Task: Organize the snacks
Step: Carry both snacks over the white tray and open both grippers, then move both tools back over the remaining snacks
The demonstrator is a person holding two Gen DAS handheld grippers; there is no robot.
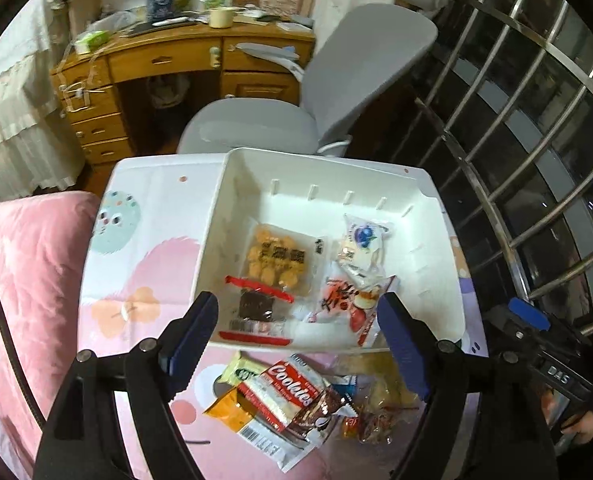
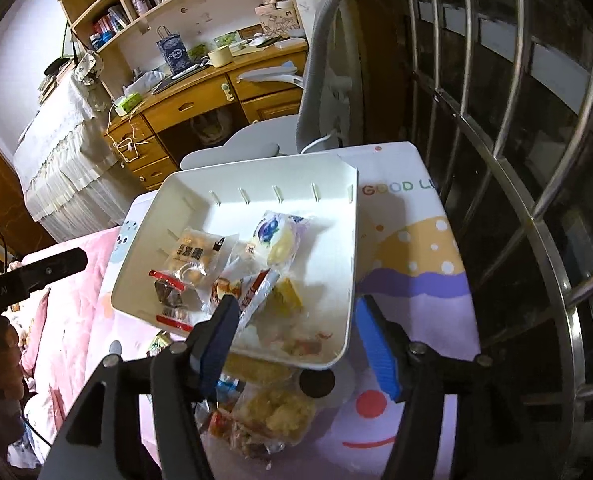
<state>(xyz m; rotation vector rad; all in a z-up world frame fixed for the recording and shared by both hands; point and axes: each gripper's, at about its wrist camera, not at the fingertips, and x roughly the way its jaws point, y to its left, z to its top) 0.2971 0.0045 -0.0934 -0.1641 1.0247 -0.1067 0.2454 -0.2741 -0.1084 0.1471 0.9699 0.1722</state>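
A white plastic bin (image 1: 428, 248) (image 2: 336, 200) sits on the small table and holds several snack packets: a clear pack of orange biscuits (image 1: 278, 260) (image 2: 194, 256), a blueberry packet (image 1: 362, 240) (image 2: 274, 236) and a red-and-white packet (image 1: 344, 300) (image 2: 252, 292). In front of the bin lies a loose pile with a Cookies pack (image 1: 292, 390) and clear bags of snacks (image 2: 276, 412). My left gripper (image 1: 300, 348) is open and empty above the bin's near rim. My right gripper (image 2: 296, 344) is open and empty over the bin's near right corner.
The table (image 1: 144, 240) (image 2: 416, 280) has a cartoon cloth. A pink quilt (image 1: 28, 280) lies to the left. A grey office chair (image 1: 336, 92) and a cluttered wooden desk (image 1: 156, 60) stand behind. A metal window grille (image 1: 536, 140) (image 2: 536, 160) runs along the right.
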